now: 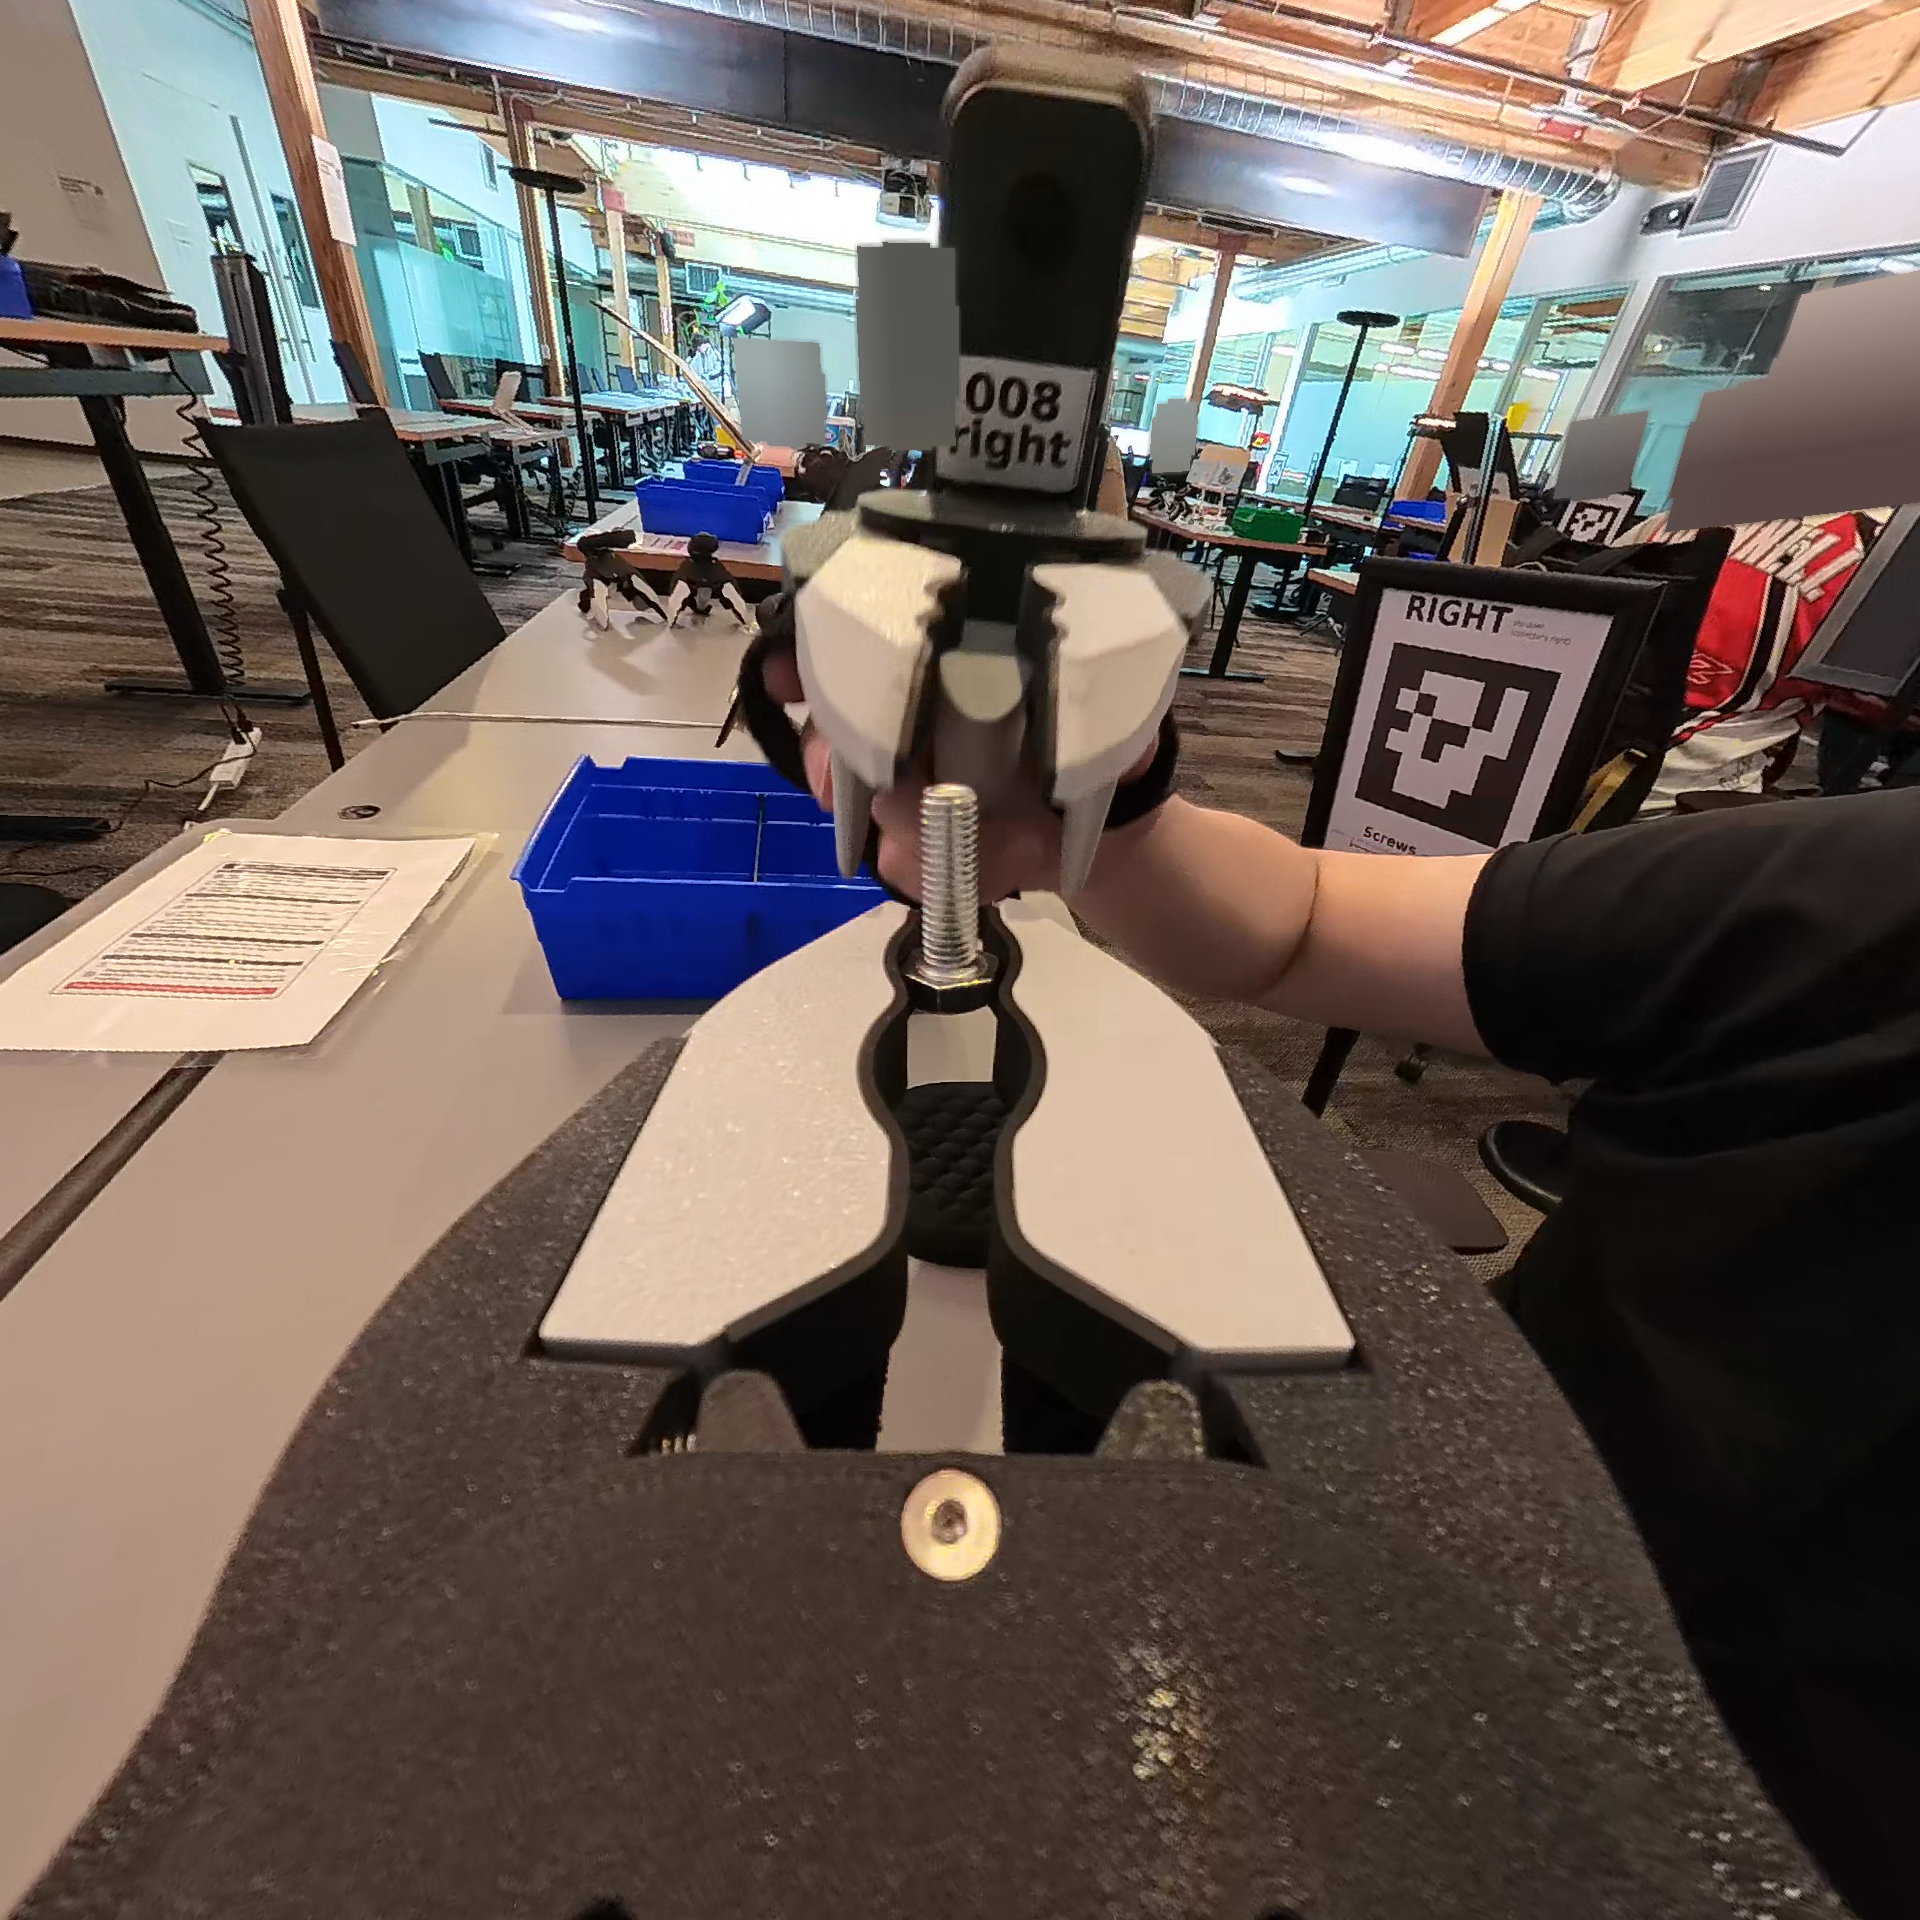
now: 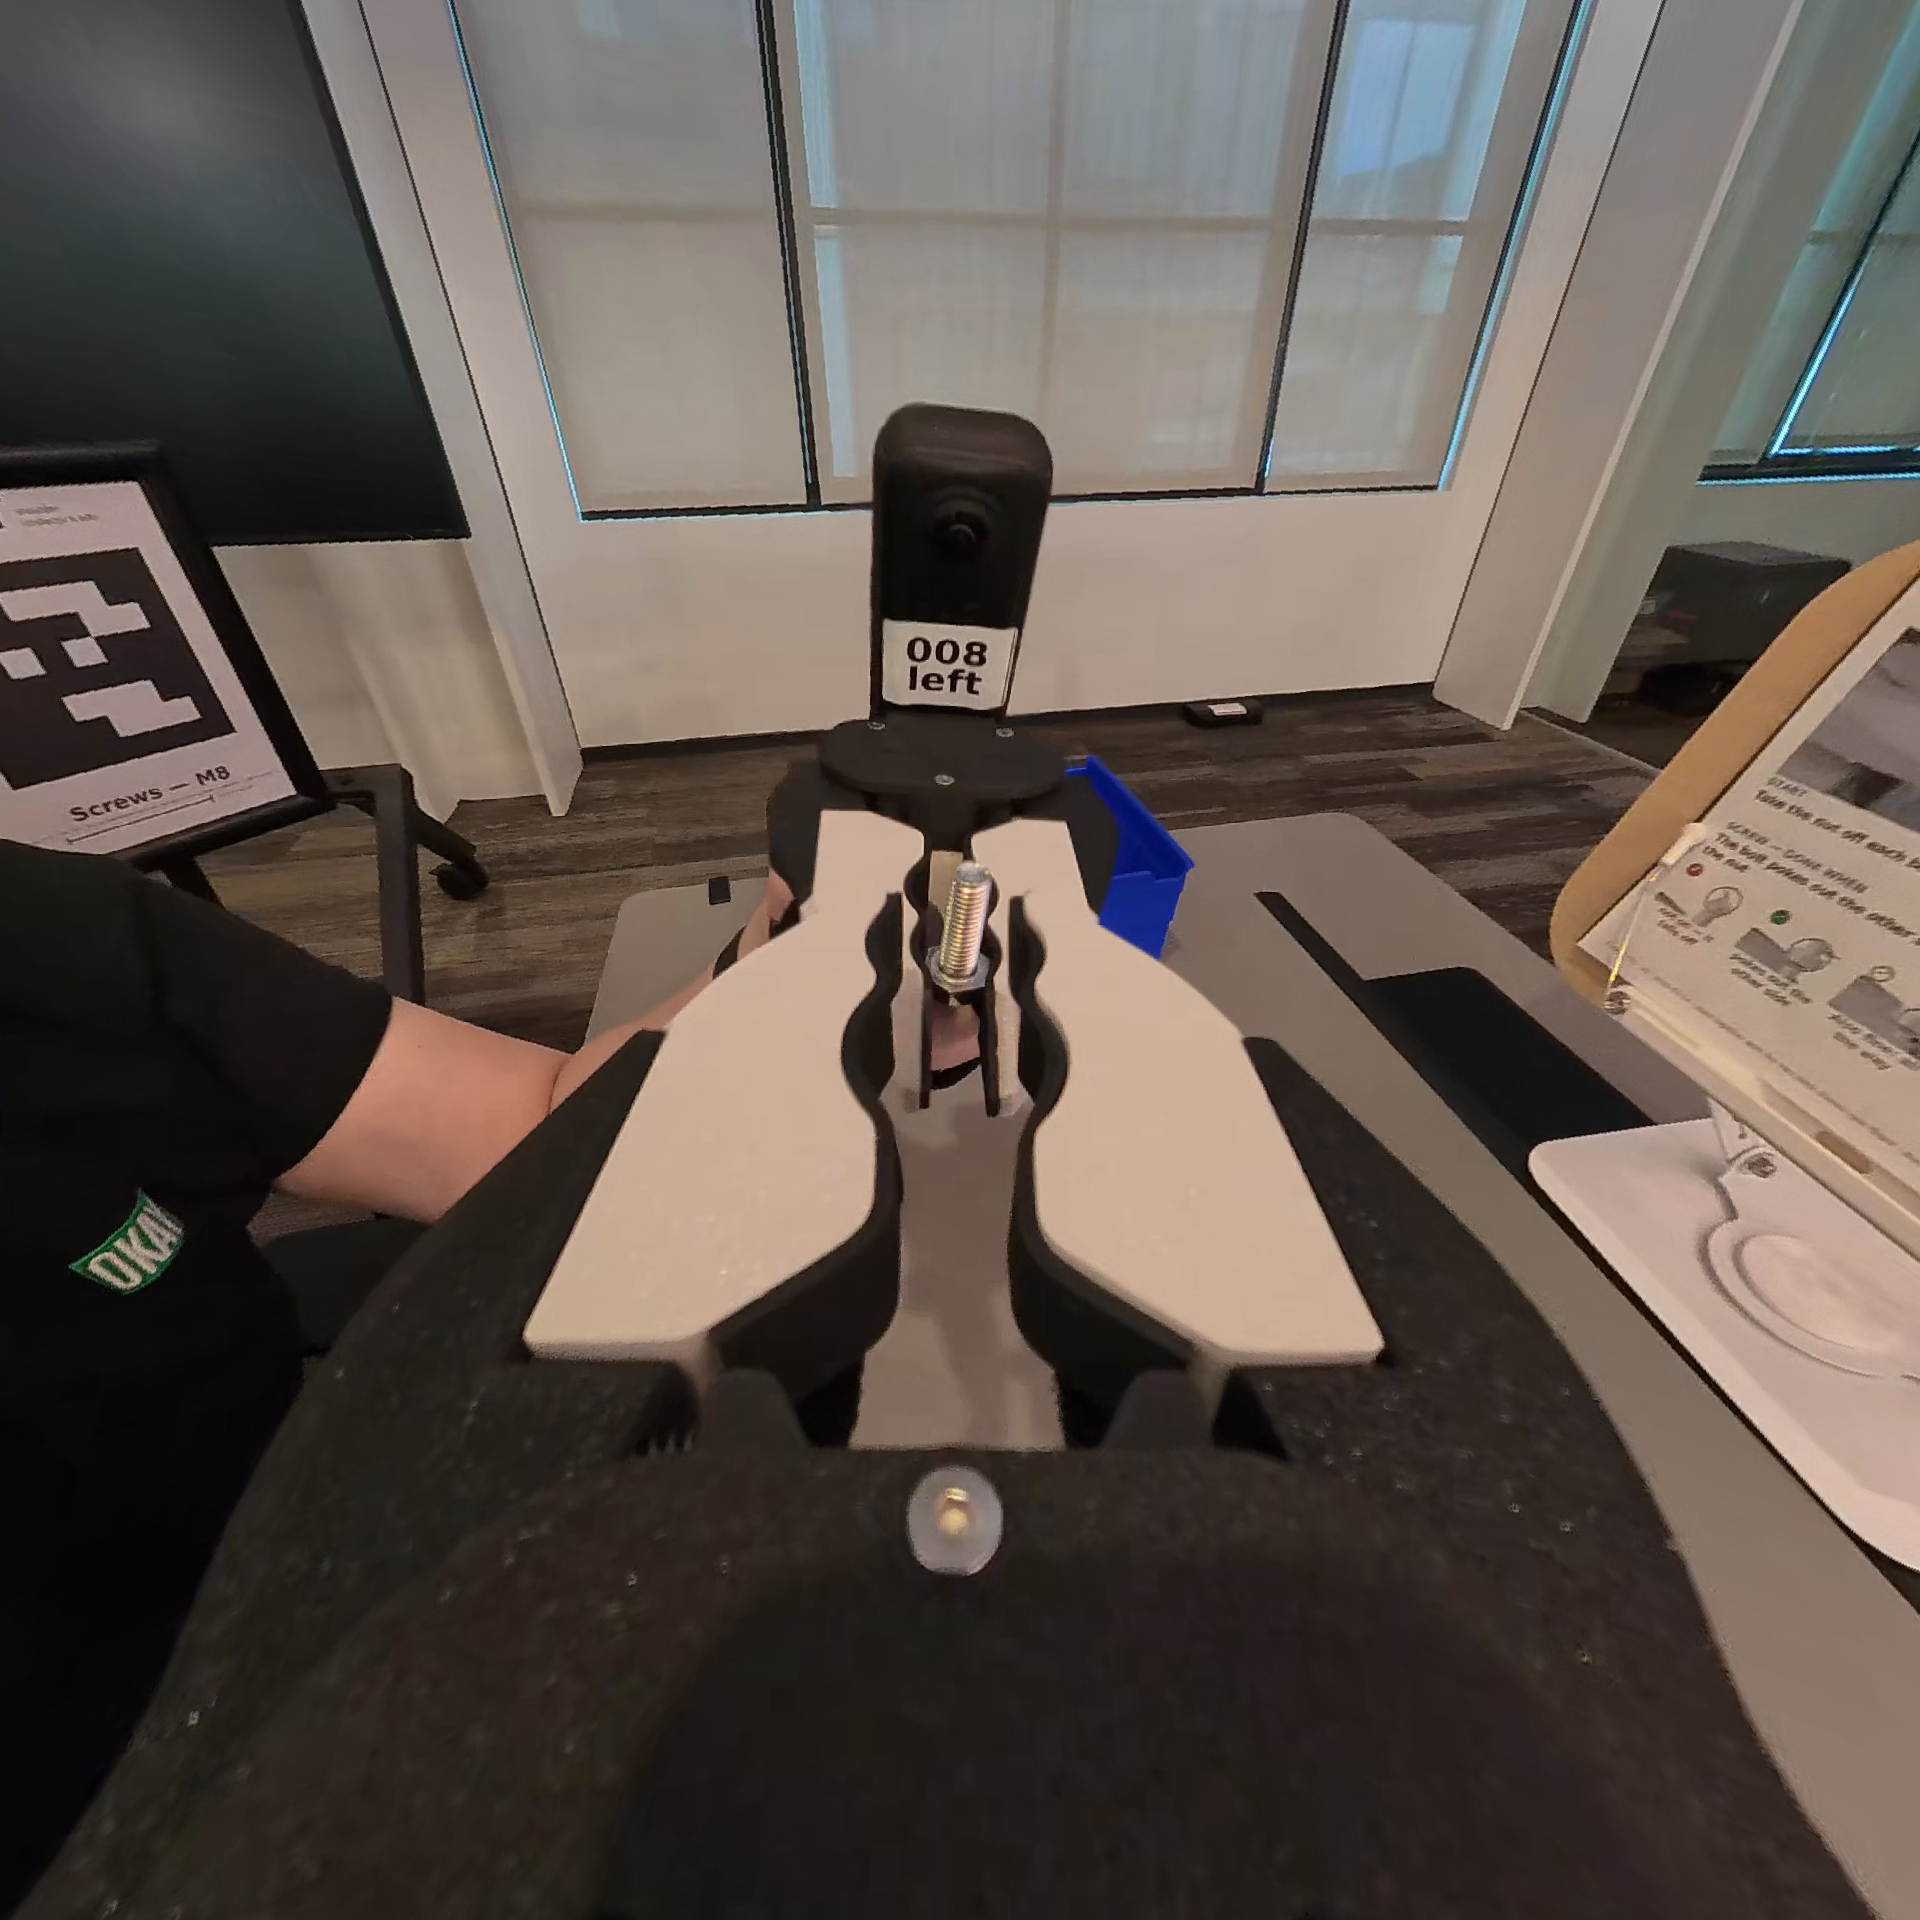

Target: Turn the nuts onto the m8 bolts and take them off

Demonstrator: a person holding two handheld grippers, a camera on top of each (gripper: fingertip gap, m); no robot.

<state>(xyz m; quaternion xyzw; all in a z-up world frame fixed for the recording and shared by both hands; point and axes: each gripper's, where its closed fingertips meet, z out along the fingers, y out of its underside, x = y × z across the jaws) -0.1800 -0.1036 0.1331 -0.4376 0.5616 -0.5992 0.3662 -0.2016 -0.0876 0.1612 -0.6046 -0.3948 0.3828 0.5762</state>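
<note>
Left gripper (image 1: 948, 971) pinches the bolt (image 1: 950, 878) at its nut (image 1: 948, 981); right gripper (image 2: 954, 971) spread around both

A blue bin (image 1: 665, 894) sits on the grey table (image 1: 312, 1195) near a laminated sheet (image 1: 229, 925); a framed marker sign (image 1: 1455, 717) stands beyond.

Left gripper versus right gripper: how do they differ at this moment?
The left gripper is shut on the bolt, at its hex end; the right gripper is open and holds nothing. The left's fingers pinch together; the right's stand apart on either side of the bolt's threaded tip. Shared: white fingers on black bodies, facing each other.
</note>
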